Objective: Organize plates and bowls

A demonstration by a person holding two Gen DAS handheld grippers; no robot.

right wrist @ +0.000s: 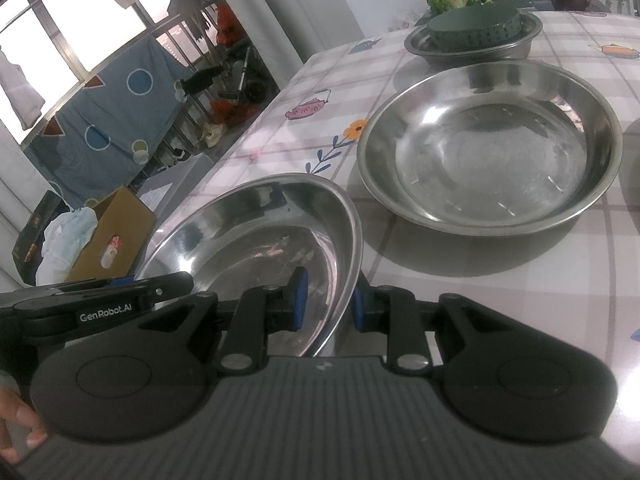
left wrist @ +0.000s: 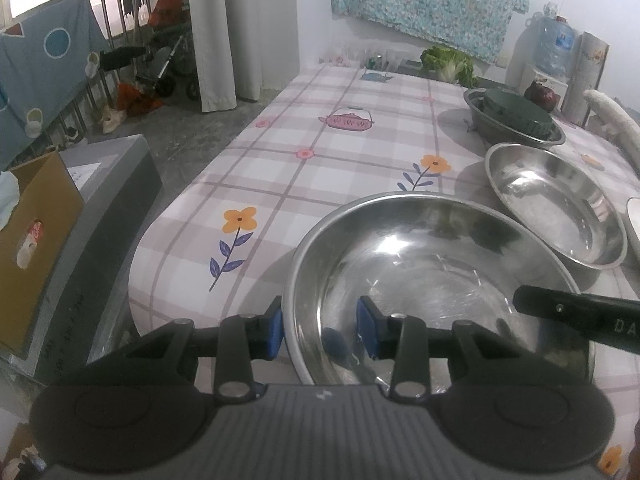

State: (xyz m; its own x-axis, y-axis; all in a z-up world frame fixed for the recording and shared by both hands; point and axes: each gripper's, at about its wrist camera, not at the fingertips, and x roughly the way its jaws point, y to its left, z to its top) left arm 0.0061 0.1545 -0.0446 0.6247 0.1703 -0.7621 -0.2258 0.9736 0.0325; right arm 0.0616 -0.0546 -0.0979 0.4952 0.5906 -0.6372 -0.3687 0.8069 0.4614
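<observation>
A large steel bowl (left wrist: 432, 280) hangs tilted over the near corner of the checked tablecloth (left wrist: 320, 160). My left gripper (left wrist: 320, 330) is shut on its left rim, one blue pad outside the wall and one inside. My right gripper (right wrist: 328, 304) is shut on the opposite rim of the same bowl (right wrist: 260, 232). A second steel bowl (left wrist: 556, 208) (right wrist: 488, 148) rests on the cloth just beyond. Farther back a steel basin (right wrist: 516, 46) holds an upturned dark green bowl (left wrist: 516, 116) (right wrist: 472, 28).
A white dish edge (left wrist: 634, 224) shows at the far right. A cabbage (left wrist: 448, 62) and a purple vegetable (left wrist: 542, 94) lie at the table's far end. A cardboard box (left wrist: 36, 220) and a grey bin (left wrist: 116, 184) stand left of the table.
</observation>
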